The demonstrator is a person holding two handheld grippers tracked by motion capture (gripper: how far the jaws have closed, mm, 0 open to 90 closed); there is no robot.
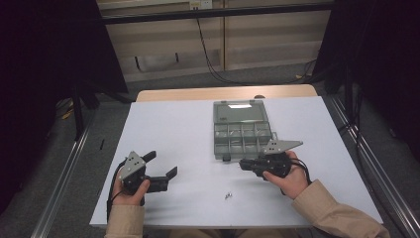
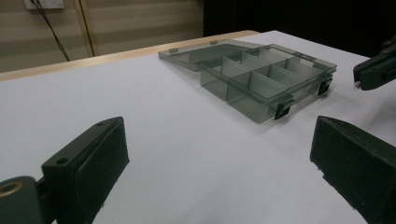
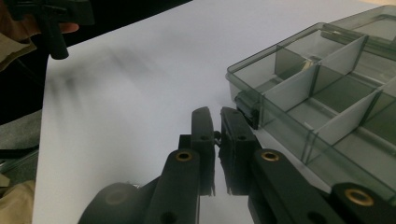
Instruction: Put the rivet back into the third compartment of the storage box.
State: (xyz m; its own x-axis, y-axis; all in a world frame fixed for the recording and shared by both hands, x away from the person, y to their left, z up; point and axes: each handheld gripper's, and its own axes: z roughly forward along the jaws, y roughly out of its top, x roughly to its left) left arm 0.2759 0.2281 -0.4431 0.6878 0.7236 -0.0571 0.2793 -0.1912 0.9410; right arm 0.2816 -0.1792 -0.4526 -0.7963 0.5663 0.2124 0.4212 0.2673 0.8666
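At the middle of the tabletop [image 1: 163, 124] sits the open organizer box [image 1: 242, 134], lid laid flat behind it, and I have my right gripper [image 1: 242, 164] just beside its near edge with the jaws pinched nearly shut, perhaps on something tiny I cannot make out. I judge this the carrying step toward a compartment; next I must lift over the rim and release, while my left gripper [image 1: 166, 167] waits wide open, well apart, with small screws [image 1: 228, 196] lying between us.

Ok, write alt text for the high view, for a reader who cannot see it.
A person at a white table holds a gripper in each hand: the right gripper, fingers shut, sits beside the front edge of an open grey compartment box; the left gripper rests open at the left. Small screws lie near the front.
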